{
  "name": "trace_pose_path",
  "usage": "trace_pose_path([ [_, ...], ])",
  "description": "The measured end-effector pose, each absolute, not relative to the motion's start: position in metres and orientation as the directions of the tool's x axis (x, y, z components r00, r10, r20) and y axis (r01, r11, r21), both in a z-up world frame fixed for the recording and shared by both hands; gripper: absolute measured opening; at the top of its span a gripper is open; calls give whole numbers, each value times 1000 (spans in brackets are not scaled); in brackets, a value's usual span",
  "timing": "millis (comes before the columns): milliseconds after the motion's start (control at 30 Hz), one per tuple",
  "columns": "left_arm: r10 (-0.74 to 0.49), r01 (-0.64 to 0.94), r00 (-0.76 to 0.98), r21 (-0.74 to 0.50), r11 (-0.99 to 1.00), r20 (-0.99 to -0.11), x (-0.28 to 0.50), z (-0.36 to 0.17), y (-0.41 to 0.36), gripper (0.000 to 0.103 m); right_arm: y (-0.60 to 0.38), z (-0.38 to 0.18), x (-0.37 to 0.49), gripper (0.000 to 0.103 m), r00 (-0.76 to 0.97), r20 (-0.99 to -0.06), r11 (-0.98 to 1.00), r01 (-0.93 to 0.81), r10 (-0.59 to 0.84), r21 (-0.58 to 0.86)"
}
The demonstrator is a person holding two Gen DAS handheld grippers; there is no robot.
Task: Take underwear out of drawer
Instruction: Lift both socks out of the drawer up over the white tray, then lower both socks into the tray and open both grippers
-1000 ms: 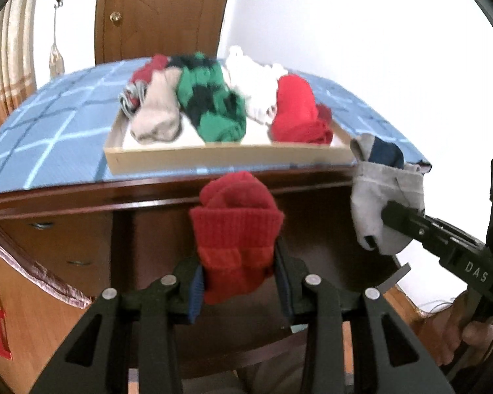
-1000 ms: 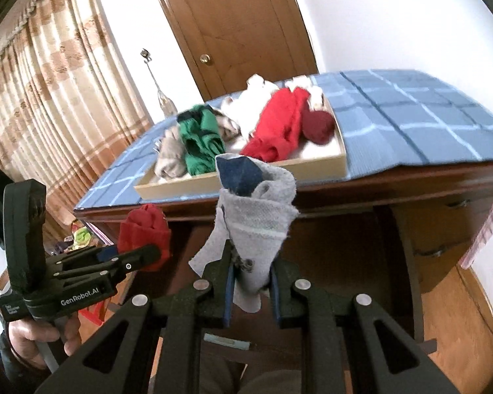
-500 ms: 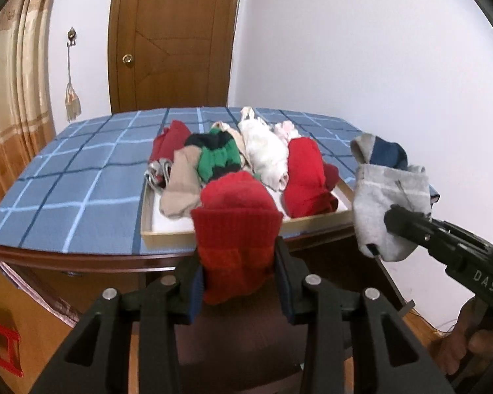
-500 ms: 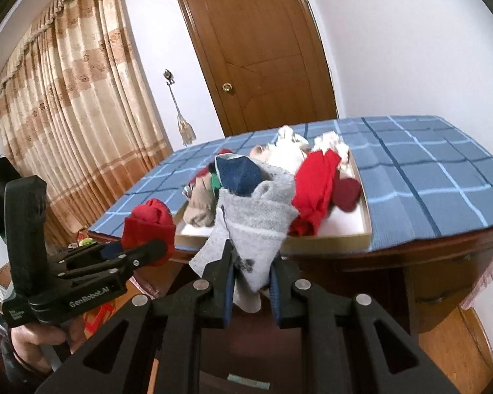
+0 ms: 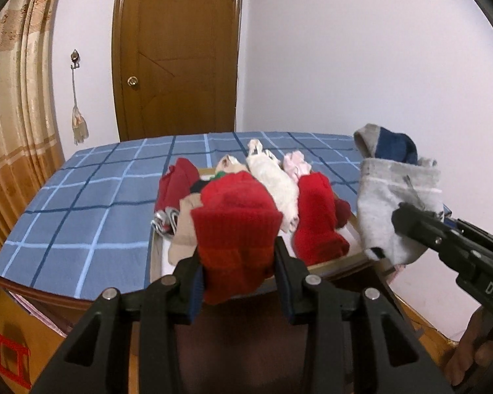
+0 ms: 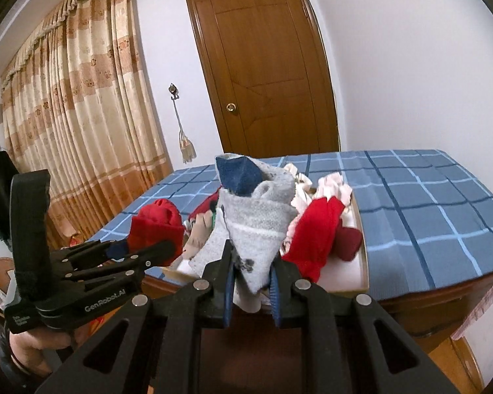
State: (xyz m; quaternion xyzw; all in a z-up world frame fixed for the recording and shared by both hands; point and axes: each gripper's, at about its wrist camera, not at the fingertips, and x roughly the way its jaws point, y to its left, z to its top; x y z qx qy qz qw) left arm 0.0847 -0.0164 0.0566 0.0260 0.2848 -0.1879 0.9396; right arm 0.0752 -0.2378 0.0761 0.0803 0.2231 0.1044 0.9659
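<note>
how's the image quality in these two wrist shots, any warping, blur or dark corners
Left wrist view: strong fisheye bends the door and curtain; black vignette in the corners; the red sock in the left gripper is fairly sharp. Right wrist view: same barrel warp on the door; even, soft lighting; the grey sock is slightly soft.
</note>
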Motion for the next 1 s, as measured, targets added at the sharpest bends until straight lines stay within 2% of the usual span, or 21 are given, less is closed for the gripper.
trace_pose_path([
  [367, -303, 323, 803, -52, 945, -513, 113, 64, -19, 36, -236, 87, 99, 20, 900, -386, 976, -151, 202, 160],
  [1000, -227, 242, 821, -41, 969, -524, 156, 44, -30, 36, -233, 76, 139, 20, 900, -418, 992, -107, 125, 66],
])
